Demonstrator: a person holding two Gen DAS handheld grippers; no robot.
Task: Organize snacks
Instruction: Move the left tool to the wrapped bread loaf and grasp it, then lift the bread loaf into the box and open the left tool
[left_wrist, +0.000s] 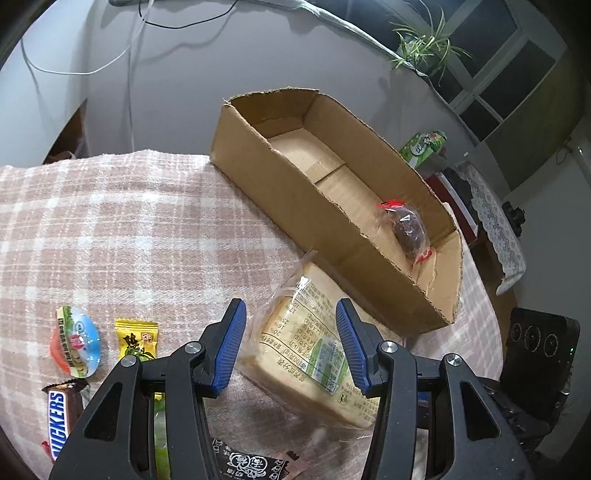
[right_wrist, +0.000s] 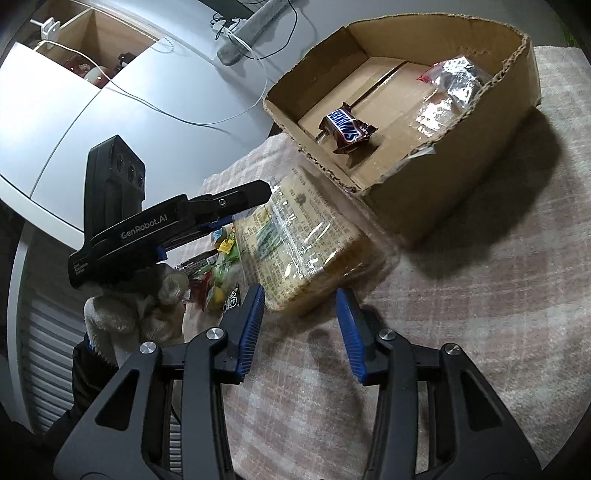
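1. I see one cardboard box (left_wrist: 373, 236), open at the top, standing on a checked pink cloth (left_wrist: 129, 229).
2. Through my right camera I count two snacks inside the box: one Snickers bar (right_wrist: 347, 127) and one clear packet (right_wrist: 456, 79) with red ends in the far corner.
3. One wrapped bread loaf (left_wrist: 314, 343) lies on the cloth just beside the box's near wall.
4. My left gripper (left_wrist: 291, 343) is wide open, its two blue pads on either side of the loaf; I cannot tell whether they touch it.
5. My right gripper (right_wrist: 301, 325) is also wide open and holds nothing, with the loaf's near end just ahead of its tips.
6. Left of the loaf, my left camera shows three loose snacks on the cloth: one round jelly cup (left_wrist: 77, 341), one yellow candy (left_wrist: 136, 339) and one second Snickers (left_wrist: 61, 417).
7. One black packet (left_wrist: 251, 461) lies at the bottom edge, partly hidden.
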